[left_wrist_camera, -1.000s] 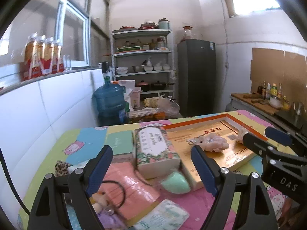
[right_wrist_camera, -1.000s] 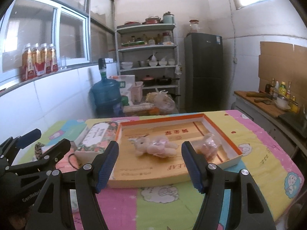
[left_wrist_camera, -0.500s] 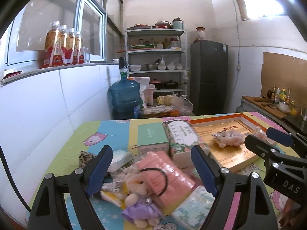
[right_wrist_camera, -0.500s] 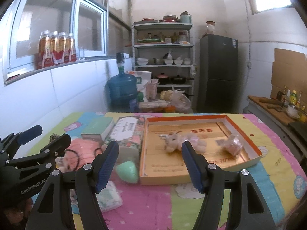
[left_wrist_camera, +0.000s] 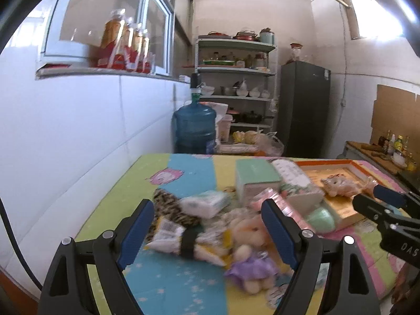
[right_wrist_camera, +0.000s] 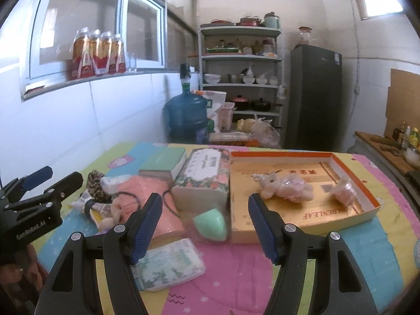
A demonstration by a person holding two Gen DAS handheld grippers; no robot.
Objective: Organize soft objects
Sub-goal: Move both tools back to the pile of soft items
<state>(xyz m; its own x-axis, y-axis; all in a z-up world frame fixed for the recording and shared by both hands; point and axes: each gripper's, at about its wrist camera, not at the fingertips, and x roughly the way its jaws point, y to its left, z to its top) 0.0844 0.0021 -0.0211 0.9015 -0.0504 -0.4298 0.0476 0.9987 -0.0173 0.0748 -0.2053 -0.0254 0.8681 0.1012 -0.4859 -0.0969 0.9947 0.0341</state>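
Note:
My left gripper (left_wrist_camera: 207,223) is open over a heap of soft things at the table's left. In the heap are a plush doll in a purple dress (left_wrist_camera: 248,254), a wrapped packet with a black band (left_wrist_camera: 181,239), a leopard-print piece (left_wrist_camera: 170,207) and a tissue pack (left_wrist_camera: 206,203). My right gripper (right_wrist_camera: 204,210) is open too, low over a mint-green sponge (right_wrist_camera: 211,223). To its right, the orange-rimmed tray (right_wrist_camera: 309,155) holds a pink plush (right_wrist_camera: 284,186) and a small wrapped plush (right_wrist_camera: 344,186). Neither gripper touches anything.
A floral tissue box (right_wrist_camera: 204,178), a green box (right_wrist_camera: 162,161), a pink pack (right_wrist_camera: 149,191) and a flat wipes pack (right_wrist_camera: 168,265) crowd the middle of the table. The white wall runs along the table's left side. A blue water jug (right_wrist_camera: 186,115) and shelves stand behind.
Both grippers have swung left. The left went from the floral box to the doll heap. The right went from the tray to the mint sponge. Both stayed open.

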